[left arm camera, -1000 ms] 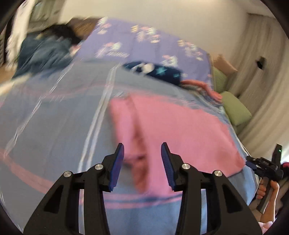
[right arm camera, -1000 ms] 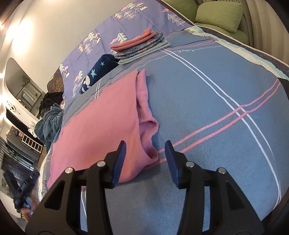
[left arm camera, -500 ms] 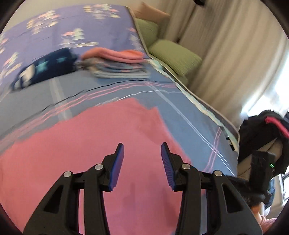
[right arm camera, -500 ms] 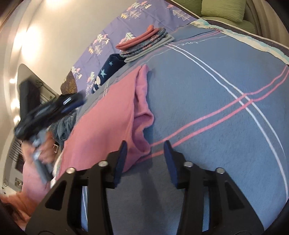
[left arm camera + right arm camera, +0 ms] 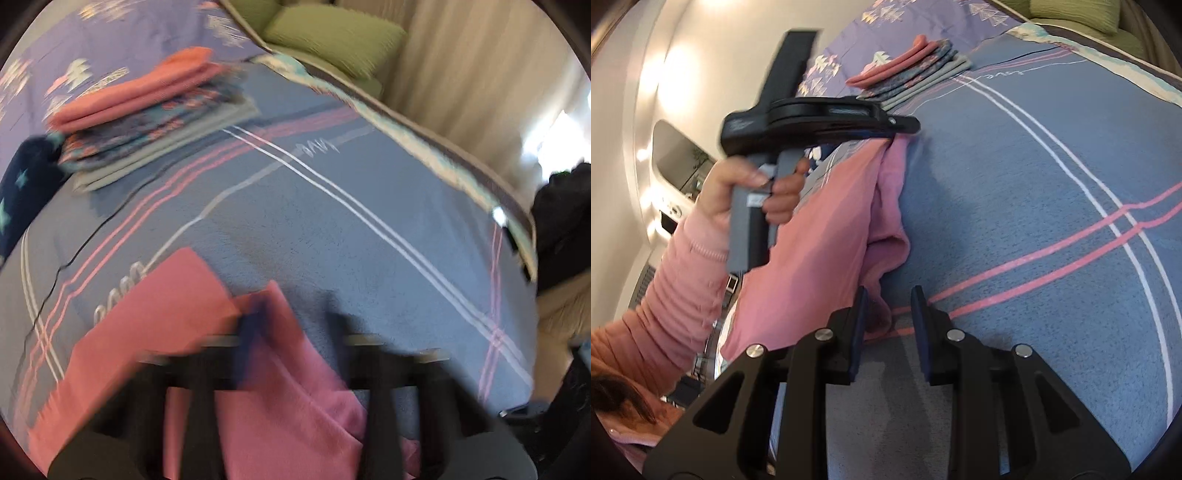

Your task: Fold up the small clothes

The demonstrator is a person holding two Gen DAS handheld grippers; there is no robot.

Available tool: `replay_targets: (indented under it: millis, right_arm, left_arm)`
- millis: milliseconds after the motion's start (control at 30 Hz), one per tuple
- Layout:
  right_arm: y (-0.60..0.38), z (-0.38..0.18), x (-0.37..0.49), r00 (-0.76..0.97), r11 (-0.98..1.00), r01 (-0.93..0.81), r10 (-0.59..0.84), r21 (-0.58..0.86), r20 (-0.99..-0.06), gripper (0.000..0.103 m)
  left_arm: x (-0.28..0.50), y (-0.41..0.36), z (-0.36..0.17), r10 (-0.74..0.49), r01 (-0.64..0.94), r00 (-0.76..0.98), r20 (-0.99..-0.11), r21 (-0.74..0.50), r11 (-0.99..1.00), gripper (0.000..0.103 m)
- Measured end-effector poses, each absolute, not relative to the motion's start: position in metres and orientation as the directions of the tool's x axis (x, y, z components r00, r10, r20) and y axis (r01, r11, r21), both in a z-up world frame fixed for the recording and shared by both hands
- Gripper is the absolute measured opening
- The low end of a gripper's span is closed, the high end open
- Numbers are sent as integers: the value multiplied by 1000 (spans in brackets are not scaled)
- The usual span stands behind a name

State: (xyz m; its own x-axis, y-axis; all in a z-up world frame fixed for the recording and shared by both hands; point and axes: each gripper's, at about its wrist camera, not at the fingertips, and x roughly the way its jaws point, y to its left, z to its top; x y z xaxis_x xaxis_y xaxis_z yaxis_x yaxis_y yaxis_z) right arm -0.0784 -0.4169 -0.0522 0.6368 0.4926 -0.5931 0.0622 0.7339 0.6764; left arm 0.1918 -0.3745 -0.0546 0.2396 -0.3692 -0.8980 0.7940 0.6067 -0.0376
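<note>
While the left wrist view is smeared by motion, the right wrist view is sharp and carries most of what can be told. At its far left a pink ribbed sleeve [image 5: 676, 280] runs in from the edge, cut off below, and the person's left hand [image 5: 753, 192] grips a grey handle. From that handle the left tongs [image 5: 905, 127] reach right, seen from the side, closed together on the far end of the pink garment [image 5: 827, 229], whose cloth is drawn up to their tip. The garment lies lengthwise on the blue striped bedspread [image 5: 1052, 177], its left part hidden behind the hand and handle, its right edge folded over into a thick roll. Its near corner sits against the left pad of the right tongs [image 5: 888, 314]. These have just been closing, yet a gap remains and the right pad stands clear of the cloth.

Farther off lies a stack of folded clothes [image 5: 908, 74], coral on top. In the blurred view a navy star-print piece [image 5: 22, 184] is cut off at the left edge, and green cushions [image 5: 332, 40] and a curtain [image 5: 461, 74] show at the far right; the tongs' own pads there are too streaked to read.
</note>
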Motion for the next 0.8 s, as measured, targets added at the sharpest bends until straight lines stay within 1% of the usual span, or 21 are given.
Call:
replay_targets:
  millis: [67,100,133,167,200,300,367,400,467,500,533,600,633,667,700,733,767,800]
  right_arm:
    - [-413,-53,-76,623,724,40,521,689,-584,26]
    - [-409,-54,-72,607,723,33,534,690,-589,8]
    - [-406,-55,-70,592,728,39,535,684,-603,2]
    - [-404,-58,-69,575,735,62,527,676,-626,2]
    - [-403,-60,-74,574,729,76,526,680,-628,2]
    - [-405,-61,-91,576,716,95,527,692,-625,2]
    - [-406,-60,-95,580,705,99,533,702,-616,2]
    - [-406,-60,-95,579,707,100,531,700,-619,2]
    - [-402,-57,-98,575,722,93,523,686,-629,2]
    - [-401,-55,-98,574,725,91,522,683,-631,3]
    - [-401,-52,-97,577,726,89,520,681,-630,5]
    - [-409,-48,-100,592,725,98,508,681,-625,6]
    - [-413,-46,-103,603,719,101,505,687,-617,7]
    - [-418,-45,-105,614,706,99,511,701,-601,10]
    - [-423,-44,-110,625,679,91,530,728,-573,19]
    - [-425,-44,-114,630,653,79,553,753,-545,35]
    - [-425,-44,-116,624,620,58,590,783,-513,43]
    - [-423,-45,-115,612,601,40,617,798,-495,48]
  left_arm:
    - [188,-382,-59,-340,806,265,-902,13,592,1]
    - [186,-385,-61,-329,810,280,-902,38,585,1]
    - [186,-386,-61,-326,812,289,-900,50,582,1]
    - [189,-388,-62,-319,808,300,-899,61,586,0]
    - [197,-387,-65,-304,789,325,-895,80,609,0]
    - [213,-383,-69,-331,758,322,-887,32,652,0]
    - [209,-385,-70,-329,755,359,-873,65,653,0]
    - [208,-384,-69,-342,749,367,-865,56,661,0]
    - [206,-380,-59,-400,757,346,-849,1,654,0]
    - [205,-377,-53,-419,757,358,-834,-4,654,2]
    - [203,-371,-44,-434,752,382,-816,2,659,7]
    - [197,-354,-25,-456,737,429,-779,10,676,37]
    - [194,-346,-15,-472,732,445,-761,5,682,41]
    - [189,-338,-8,-491,734,450,-746,-5,680,42]
    - [183,-330,-1,-508,748,436,-743,-15,663,42]
    - [178,-323,2,-513,760,424,-746,-15,650,42]
    - [173,-317,3,-514,770,416,-750,-10,638,42]
    - [168,-312,1,-511,781,406,-758,-2,624,42]
